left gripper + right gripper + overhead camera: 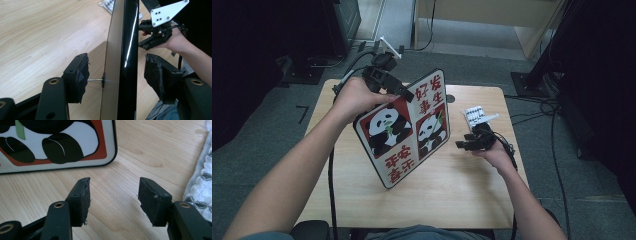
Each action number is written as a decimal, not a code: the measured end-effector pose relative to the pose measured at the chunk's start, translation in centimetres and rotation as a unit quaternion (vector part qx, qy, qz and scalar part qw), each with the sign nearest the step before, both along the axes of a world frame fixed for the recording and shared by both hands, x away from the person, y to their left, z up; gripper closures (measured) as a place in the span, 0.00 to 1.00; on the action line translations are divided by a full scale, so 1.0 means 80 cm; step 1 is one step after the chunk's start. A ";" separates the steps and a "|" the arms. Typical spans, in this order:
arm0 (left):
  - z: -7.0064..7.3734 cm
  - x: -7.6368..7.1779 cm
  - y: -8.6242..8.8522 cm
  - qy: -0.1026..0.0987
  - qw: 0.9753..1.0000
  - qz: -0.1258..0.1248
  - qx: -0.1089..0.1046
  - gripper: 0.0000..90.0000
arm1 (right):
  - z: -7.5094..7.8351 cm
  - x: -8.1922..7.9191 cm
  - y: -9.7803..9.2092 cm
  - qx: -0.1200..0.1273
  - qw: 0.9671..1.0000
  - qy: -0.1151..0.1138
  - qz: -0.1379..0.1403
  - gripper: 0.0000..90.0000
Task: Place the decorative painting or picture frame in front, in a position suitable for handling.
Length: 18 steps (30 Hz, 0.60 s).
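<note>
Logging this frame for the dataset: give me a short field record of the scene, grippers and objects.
surface: wooden table
main object: panda board, tilted, lower edge toward the table
left gripper: at the board's top edge, jaws astride it with gaps on both sides in the left gripper view
right gripper: open, low over bare wood, holding nothing
other object: white patterned cloth, on the table beyond the right gripper
contact, right gripper to board: none, apart

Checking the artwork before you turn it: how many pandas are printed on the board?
2: one in the left red panel, one in the right panel of the glossy black-edged rectangular panda board.
</note>
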<state>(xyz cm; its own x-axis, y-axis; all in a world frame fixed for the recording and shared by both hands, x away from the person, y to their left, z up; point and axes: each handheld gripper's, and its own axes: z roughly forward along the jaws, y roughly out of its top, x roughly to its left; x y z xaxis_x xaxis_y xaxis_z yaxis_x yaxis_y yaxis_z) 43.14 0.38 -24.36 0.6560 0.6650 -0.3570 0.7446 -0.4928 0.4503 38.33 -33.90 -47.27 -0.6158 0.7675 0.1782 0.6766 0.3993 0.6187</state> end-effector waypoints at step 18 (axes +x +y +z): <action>0.027 -0.015 0.047 -0.039 0.999 0.016 -0.027 0.38 | 0.003 0.002 0.001 0.006 1.000 0.001 0.001 0.49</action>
